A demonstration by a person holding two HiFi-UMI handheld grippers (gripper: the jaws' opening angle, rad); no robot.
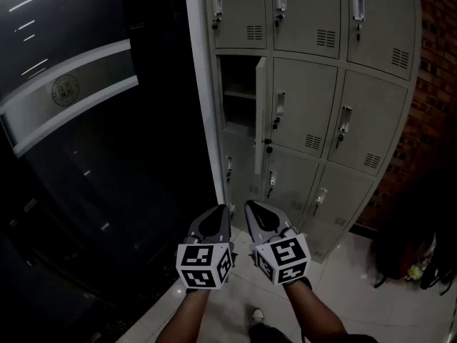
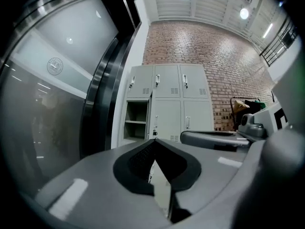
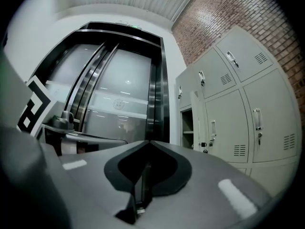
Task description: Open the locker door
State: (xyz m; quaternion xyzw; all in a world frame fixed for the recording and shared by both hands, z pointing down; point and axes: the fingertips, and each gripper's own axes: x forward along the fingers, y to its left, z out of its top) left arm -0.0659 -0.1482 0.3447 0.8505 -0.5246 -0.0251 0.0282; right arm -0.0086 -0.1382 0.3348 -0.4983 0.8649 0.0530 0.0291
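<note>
Forearms: the person's two forearms [image 1: 318,313] come in from the bottom edge side by side, each carrying a tool.
Shoe: a pale shoe [image 1: 257,315] stands on the floor between the forearms.
Left tool: the left tool [image 1: 221,210] is held about level and points toward the lockers. Its two jaws are pressed together at the tips with nothing between them. The left marker cube [image 1: 206,265] sits at its rear.
Right tool: the right tool [image 1: 251,206] is just beside the left one and not touching it. Its jaws are likewise pressed together and empty. The right marker cube [image 1: 284,258] sits at its rear.
Floor: pale glossy tiles [image 1: 343,291] run from the shoe to the foot of the lockers.
Bags: dark bags [image 1: 410,259] lie on the floor at the right, near the foot of the brick wall.
Locker bank: a grey metal locker bank [image 1: 371,127], three columns wide, stands ahead of both tools and well apart from them.
Locker door: the locker door [image 1: 260,116] in the left column stands swung wide open, seen nearly edge-on, hinged at the right side of its opening.
Open compartment: the open compartment [image 1: 239,120] is dark inside, with one shelf [image 1: 239,93] across it.
Other doors: the rest are closed, each with a handle and a vent grille.
Brick wall: a red brick wall [image 1: 437,84] rises behind and to the right of the bank.
Glass wall: a dark curved glass wall [image 1: 71,177] stands left of the lockers, with a pale band bearing a round emblem [image 1: 66,89].
</note>
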